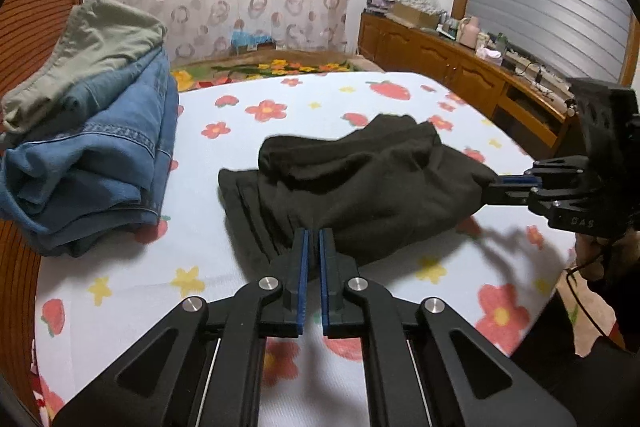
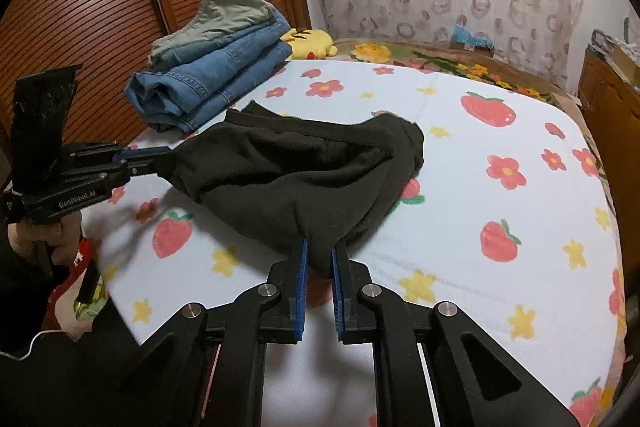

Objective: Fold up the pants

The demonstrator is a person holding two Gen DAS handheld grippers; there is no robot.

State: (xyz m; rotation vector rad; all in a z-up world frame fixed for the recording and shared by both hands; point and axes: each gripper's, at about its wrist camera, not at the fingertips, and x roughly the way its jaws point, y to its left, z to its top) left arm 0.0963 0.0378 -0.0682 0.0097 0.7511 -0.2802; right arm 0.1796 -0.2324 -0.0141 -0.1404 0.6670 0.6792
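Observation:
Dark pants (image 1: 352,183) lie bunched on a floral sheet (image 1: 120,283), partly lifted off it. My left gripper (image 1: 313,233) is shut on the near edge of the pants. My right gripper (image 1: 496,183) comes in from the right and is shut on another corner. In the right wrist view the pants (image 2: 304,171) hang between my right gripper (image 2: 320,245), shut on a fold, and my left gripper (image 2: 160,157) at the left, shut on the far corner.
A stack of folded jeans and khaki pants (image 1: 92,131) sits at the left of the bed, also in the right wrist view (image 2: 216,67). A yellow plush toy (image 2: 310,41) lies behind it. A wooden cabinet (image 1: 460,67) runs along the right wall.

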